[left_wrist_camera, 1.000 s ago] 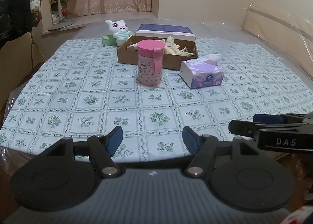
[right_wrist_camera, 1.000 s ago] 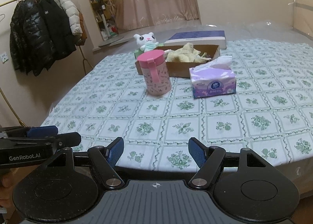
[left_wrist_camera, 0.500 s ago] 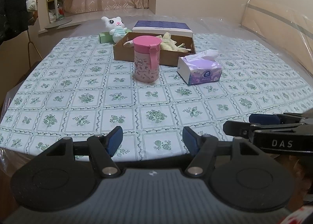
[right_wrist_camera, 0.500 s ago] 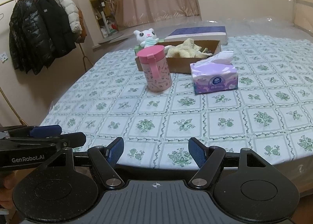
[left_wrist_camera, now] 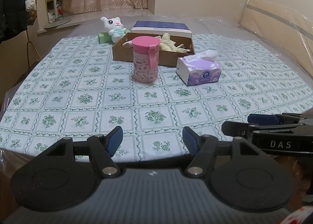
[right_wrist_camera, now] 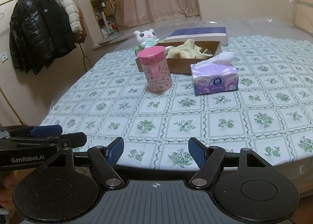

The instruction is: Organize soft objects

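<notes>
A white plush cat (left_wrist_camera: pixel 115 28) (right_wrist_camera: pixel 147 38) sits at the far side of the table on a green box (left_wrist_camera: pixel 104 38). A brown cardboard box (left_wrist_camera: pixel 137 55) (right_wrist_camera: pixel 195 57) next to it holds yellow cloth (left_wrist_camera: pixel 172 44) (right_wrist_camera: pixel 185 50). A purple tissue pack (left_wrist_camera: pixel 199 71) (right_wrist_camera: pixel 215 80) lies in front of the box. My left gripper (left_wrist_camera: pixel 152 142) is open and empty at the table's near edge. My right gripper (right_wrist_camera: pixel 157 152) is open and empty beside it, and shows side-on in the left wrist view (left_wrist_camera: pixel 254 124).
A pink lidded cup (left_wrist_camera: pixel 145 61) (right_wrist_camera: pixel 155 69) stands in front of the cardboard box. A dark blue flat box (left_wrist_camera: pixel 161 27) (right_wrist_camera: pixel 197 34) lies behind it. The floral tablecloth (left_wrist_camera: pixel 117 96) covers the table. A coat rack (right_wrist_camera: pixel 43 30) stands at the left.
Both grippers have risen and moved forward a little, so the table objects look closer and lower. Both stay open and empty.
</notes>
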The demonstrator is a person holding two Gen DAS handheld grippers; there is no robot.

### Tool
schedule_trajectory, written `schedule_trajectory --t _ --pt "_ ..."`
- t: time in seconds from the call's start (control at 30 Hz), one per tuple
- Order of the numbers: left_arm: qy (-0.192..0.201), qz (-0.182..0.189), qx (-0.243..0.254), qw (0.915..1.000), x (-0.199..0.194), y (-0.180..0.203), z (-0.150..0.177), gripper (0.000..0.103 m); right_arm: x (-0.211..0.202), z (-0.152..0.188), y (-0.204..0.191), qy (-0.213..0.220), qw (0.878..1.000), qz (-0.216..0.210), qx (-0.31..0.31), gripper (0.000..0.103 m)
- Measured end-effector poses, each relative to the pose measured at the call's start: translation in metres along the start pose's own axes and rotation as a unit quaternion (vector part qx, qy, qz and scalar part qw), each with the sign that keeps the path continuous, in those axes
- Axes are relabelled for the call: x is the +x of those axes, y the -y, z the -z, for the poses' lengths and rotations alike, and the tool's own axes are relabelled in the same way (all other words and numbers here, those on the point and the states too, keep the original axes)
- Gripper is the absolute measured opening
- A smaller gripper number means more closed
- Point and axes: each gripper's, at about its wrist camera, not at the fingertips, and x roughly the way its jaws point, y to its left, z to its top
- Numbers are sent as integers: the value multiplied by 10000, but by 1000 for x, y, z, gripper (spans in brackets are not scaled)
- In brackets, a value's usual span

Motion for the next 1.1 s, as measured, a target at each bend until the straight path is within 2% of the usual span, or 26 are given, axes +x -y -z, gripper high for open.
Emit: schedule_trajectory --t 1.1 --pt "25 23 -19 10000 -2 0 -2 65 -1 -2 -2 29 10000 17 -35 73"
